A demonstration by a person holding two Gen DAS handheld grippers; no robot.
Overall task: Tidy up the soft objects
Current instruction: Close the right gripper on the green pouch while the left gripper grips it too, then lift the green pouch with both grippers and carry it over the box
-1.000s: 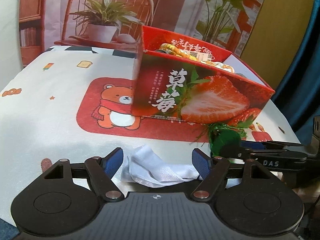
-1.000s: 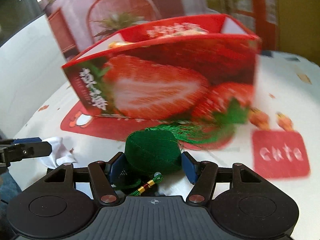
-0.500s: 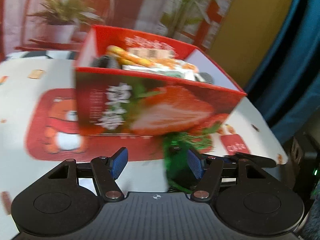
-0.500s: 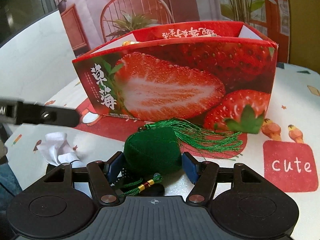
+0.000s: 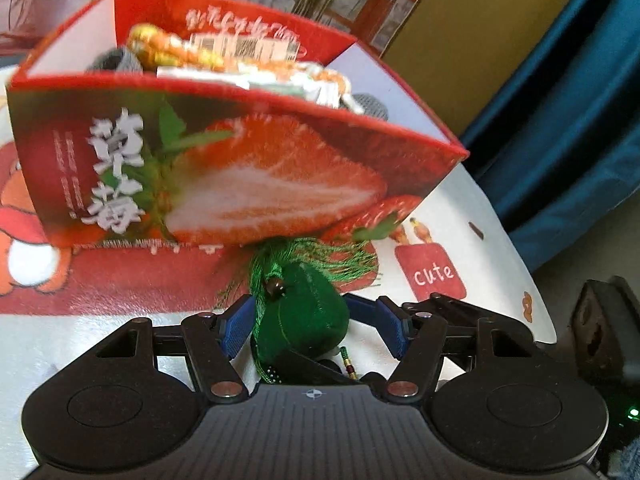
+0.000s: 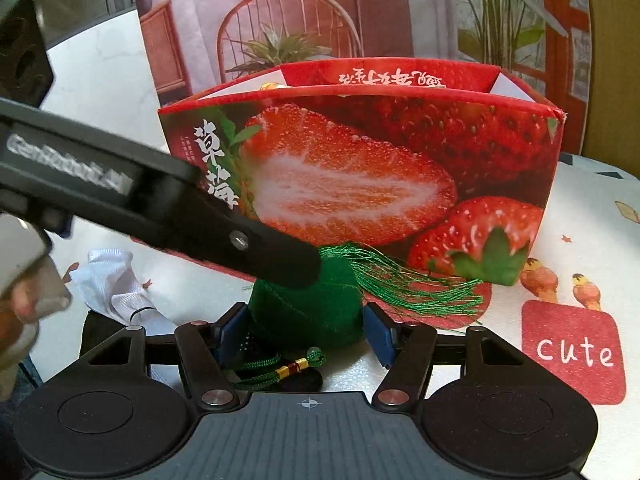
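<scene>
Green pouch (image 6: 308, 308) betw. R gripper (image 6: 306, 330) pads, box (image 6: 400, 152) close behind.

Fuzzy green cloth pouch (image 6: 308, 312), glossy cardboard box (image 6: 360, 168)

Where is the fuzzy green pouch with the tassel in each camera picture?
Left wrist view: the green pouch sits low in the middle, between the left tool's blue pads, in front of the box.
Right wrist view: the pouch sits low in the middle, between the right tool's pads, with the other tool's black finger lying across its top.
Shared landmark: the strawberry box just behind it in both.
</scene>
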